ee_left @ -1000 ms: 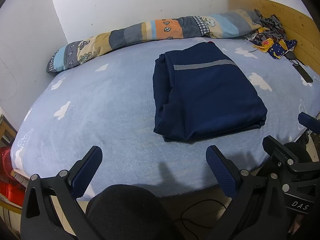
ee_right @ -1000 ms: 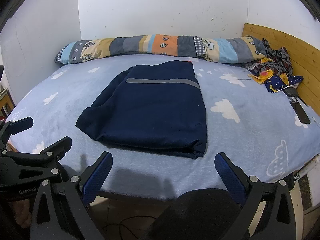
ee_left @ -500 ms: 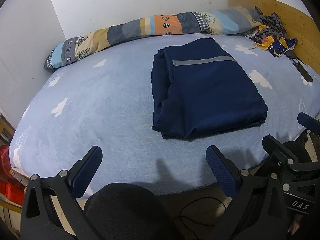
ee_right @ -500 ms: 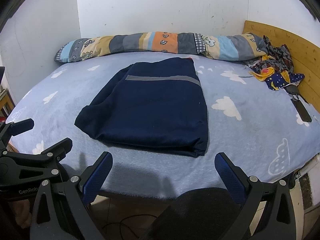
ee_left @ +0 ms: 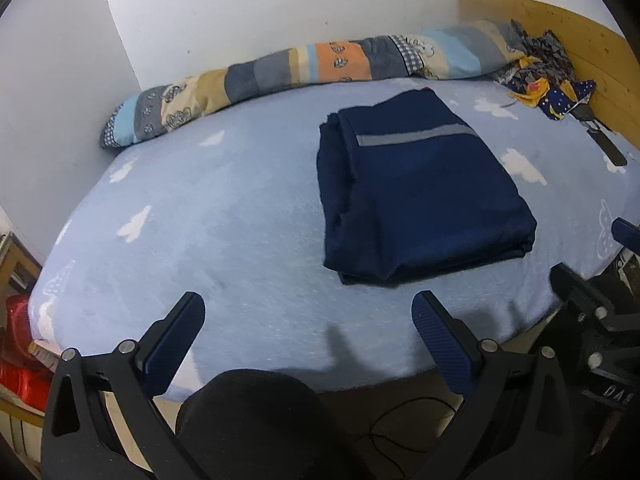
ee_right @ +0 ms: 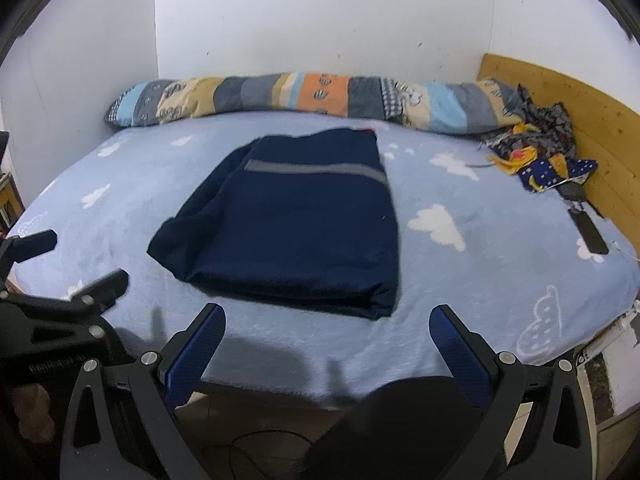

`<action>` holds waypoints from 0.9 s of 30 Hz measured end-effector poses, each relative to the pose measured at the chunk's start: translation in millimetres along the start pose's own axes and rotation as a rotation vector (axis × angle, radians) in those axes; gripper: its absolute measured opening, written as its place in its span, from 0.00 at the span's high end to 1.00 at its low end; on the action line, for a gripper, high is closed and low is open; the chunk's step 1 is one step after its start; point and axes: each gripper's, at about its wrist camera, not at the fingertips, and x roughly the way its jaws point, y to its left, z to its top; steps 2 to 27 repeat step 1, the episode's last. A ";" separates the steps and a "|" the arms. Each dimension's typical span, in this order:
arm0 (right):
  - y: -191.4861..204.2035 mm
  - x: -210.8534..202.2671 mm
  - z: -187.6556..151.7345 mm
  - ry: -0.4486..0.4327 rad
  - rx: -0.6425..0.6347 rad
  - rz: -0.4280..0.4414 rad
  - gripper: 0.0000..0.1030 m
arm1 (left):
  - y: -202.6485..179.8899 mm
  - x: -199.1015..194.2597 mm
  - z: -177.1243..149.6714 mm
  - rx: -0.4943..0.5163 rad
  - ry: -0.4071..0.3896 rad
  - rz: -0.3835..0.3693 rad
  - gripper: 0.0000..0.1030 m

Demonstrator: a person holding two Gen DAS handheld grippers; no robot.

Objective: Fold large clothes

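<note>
Bed (ee_left: 224, 216) (ee_right: 500, 280): covered by a light blue sheet printed with white clouds. A long patchwork bolster (ee_left: 304, 70) (ee_right: 304, 96) lies along the far edge against the white wall. At the far right corner, beside the wooden headboard (ee_left: 560, 36) (ee_right: 568, 108), sits a crumpled heap of patterned cloth (ee_left: 548, 84) (ee_right: 536, 156), with a dark strap (ee_left: 604, 140) (ee_right: 590, 232) running from it toward the near side. A red object (ee_left: 16, 344) shows past the bed's left edge in the left wrist view; what it is cannot be told. A dark rounded form fills the bottom of both views, and a thin cable lies on the floor under the near edge of the bed.

Garment (ee_left: 416, 196) (ee_right: 296, 220): navy blue, folded into a flat rectangle, lying mid-bed, right of centre in the left wrist view. A grey stripe crosses its far part. Stacked layers show along its left edge, slightly uneven; a speck of red shows at its far corner. Nothing lies on it or between it and the grippers.

Left gripper (ee_left: 308, 340) (ee_right: 60, 264): released, fingers wide apart, over the near bed edge, clear of the garment.

Right gripper (ee_right: 326, 344) (ee_left: 592, 264): released, fingers wide apart, near the garment's near edge, apart from it.
</note>
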 end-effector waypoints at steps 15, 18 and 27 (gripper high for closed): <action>-2.0 -3.2 1.1 -0.003 0.001 -0.003 0.00 | 2.6 -1.0 0.5 -0.001 0.001 0.006 0.00; -2.0 -3.2 1.1 -0.003 0.001 -0.003 0.00 | 2.6 -1.0 0.5 -0.001 0.001 0.006 0.00; -2.0 -3.2 1.1 -0.003 0.001 -0.003 0.00 | 2.6 -1.0 0.5 -0.001 0.001 0.006 0.00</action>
